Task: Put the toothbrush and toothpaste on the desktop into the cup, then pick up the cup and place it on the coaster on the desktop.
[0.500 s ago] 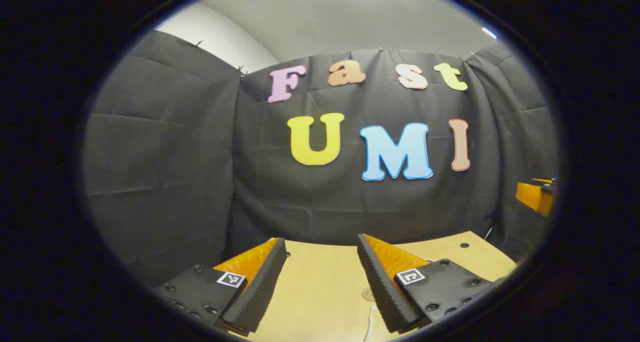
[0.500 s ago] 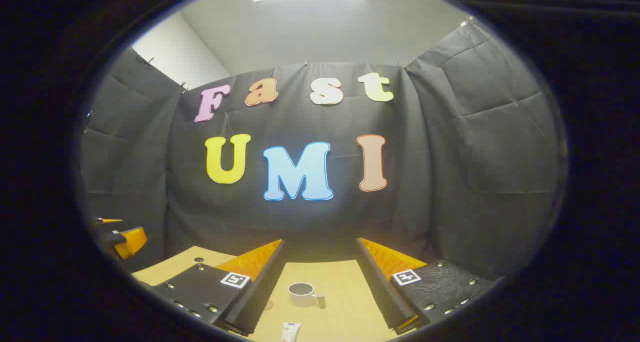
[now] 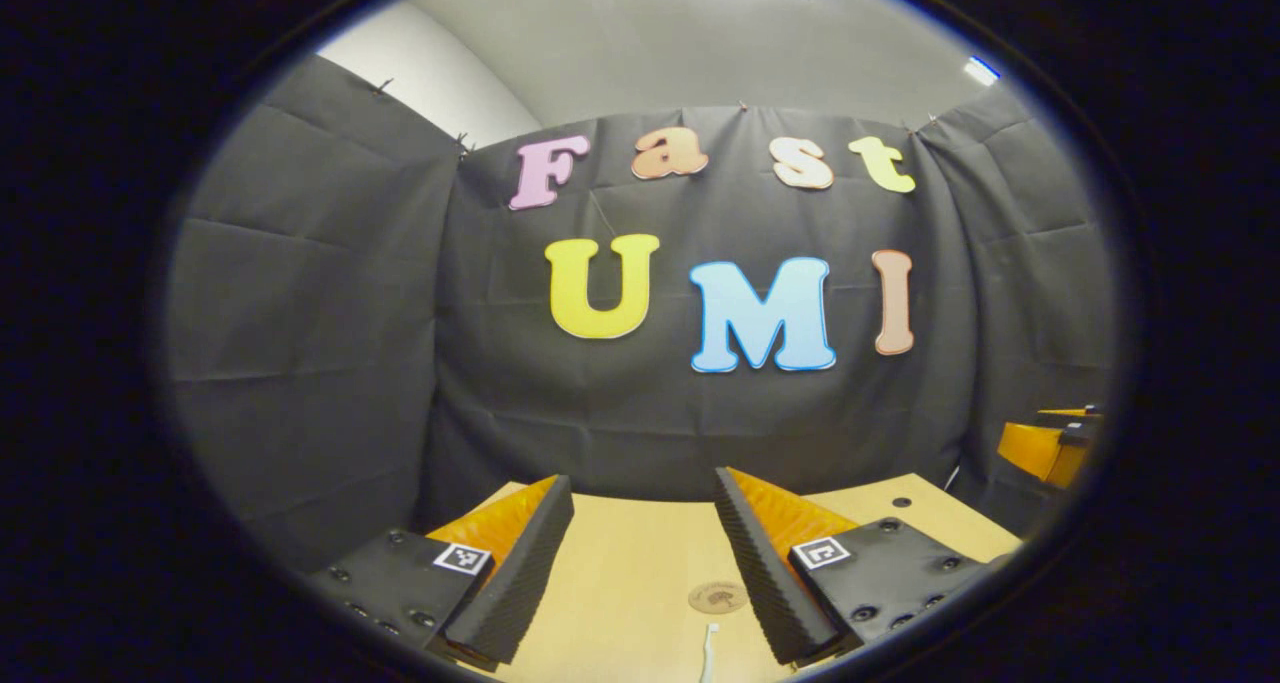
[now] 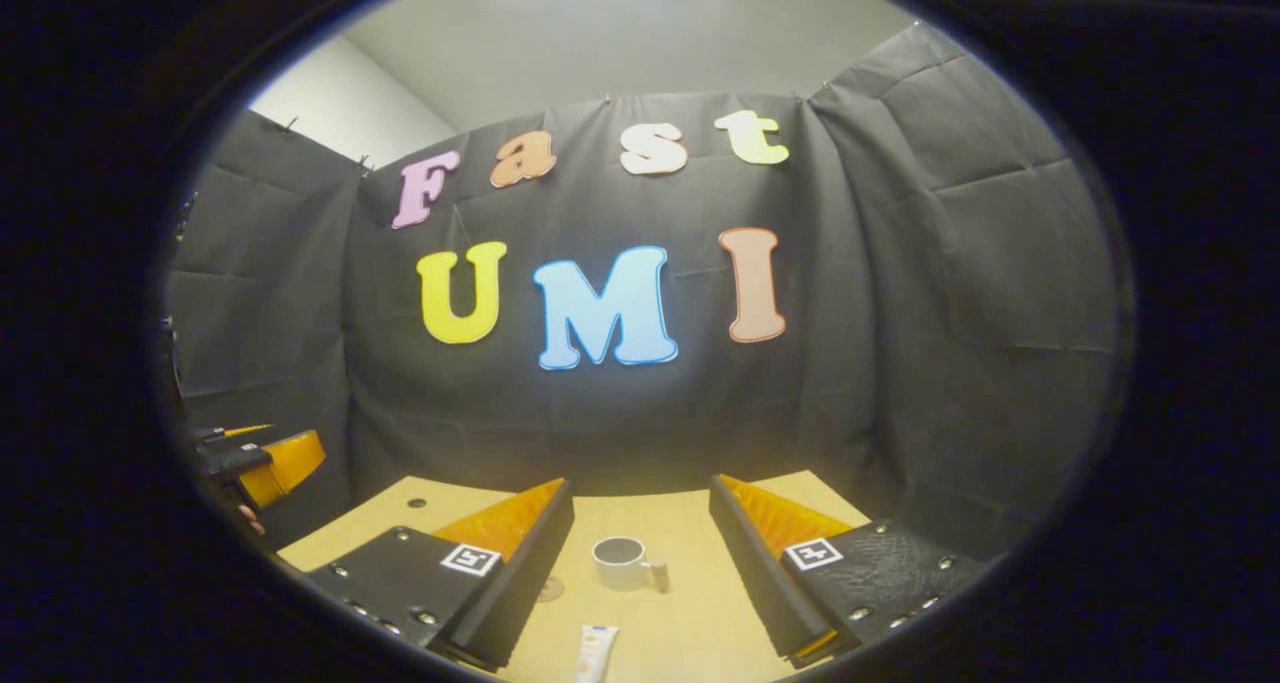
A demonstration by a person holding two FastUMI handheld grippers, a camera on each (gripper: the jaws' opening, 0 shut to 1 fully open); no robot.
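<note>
- Above a wooden desk (image 3: 640, 573), the left gripper (image 3: 640, 563) hangs with its jaws spread wide and nothing between them.
- Between its fingers (image 3: 520, 573), on the desk, lies a round coaster (image 3: 717, 597), close to the right-hand finger.
- Just nearer the camera than the coaster, the white tip of a toothbrush (image 3: 709, 648) shows at the bottom edge of the left gripper view; the rest of it runs out of sight.
- At the far right of that view, part of the right gripper (image 3: 1040, 448) shows, well apart from the left one.
- Over the same desk (image 4: 690, 613), the right gripper (image 4: 640, 563) is likewise wide open and holds nothing.
- A cup (image 4: 622, 563) stands upright on the desk between the right gripper's fingers (image 4: 530, 573), its handle turned to the right of the view, its mouth open and facing up.
- Nearer the camera, a toothpaste tube (image 4: 596, 653) lies flat on the desk, apart from the cup and partly cut off by the bottom of the right gripper view.
- Beside the left-hand finger in that view, a sliver of the coaster (image 4: 549, 590) peeks out, left of the cup and not touching it.
- At the far left of the right gripper view, part of the left gripper (image 4: 270, 463) shows; how its jaws stand cannot be told from there.
- Black cloth (image 4: 950, 313) walls the booth behind the desk.
</note>
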